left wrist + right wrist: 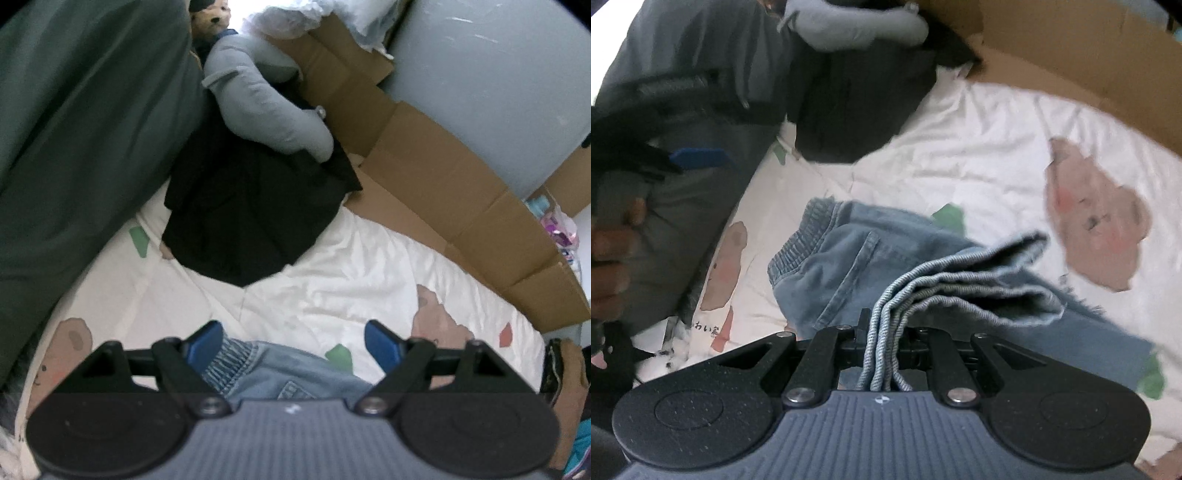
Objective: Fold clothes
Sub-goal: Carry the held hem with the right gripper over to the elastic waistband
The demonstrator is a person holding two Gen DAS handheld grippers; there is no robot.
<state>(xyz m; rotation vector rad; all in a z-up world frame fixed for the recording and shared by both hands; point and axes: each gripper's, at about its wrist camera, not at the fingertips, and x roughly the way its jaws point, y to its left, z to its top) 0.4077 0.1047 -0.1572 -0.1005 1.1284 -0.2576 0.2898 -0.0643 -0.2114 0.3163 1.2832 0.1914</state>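
Light blue jeans [849, 258] lie on a white bedsheet with bear prints [979, 147]. My right gripper [884, 341] is shut on several stacked layers of the jeans' leg hems, which fan out to the right above the rest of the garment. The elastic waistband [801, 236] points up-left. In the left wrist view my left gripper [293, 345] stands open just above the jeans' waistband [236, 360], blue pads [203, 345] on either side, nothing pressed between them. It also shows at the left edge of the right wrist view, with a blue pad [698, 157] held by a hand [609, 258].
A black garment [255, 221] lies folded at the head of the sheet with a grey plush toy [266, 107] on it. A dark green cover [81, 129] fills the left. Flattened cardboard [443, 184] lines the right edge against a grey wall.
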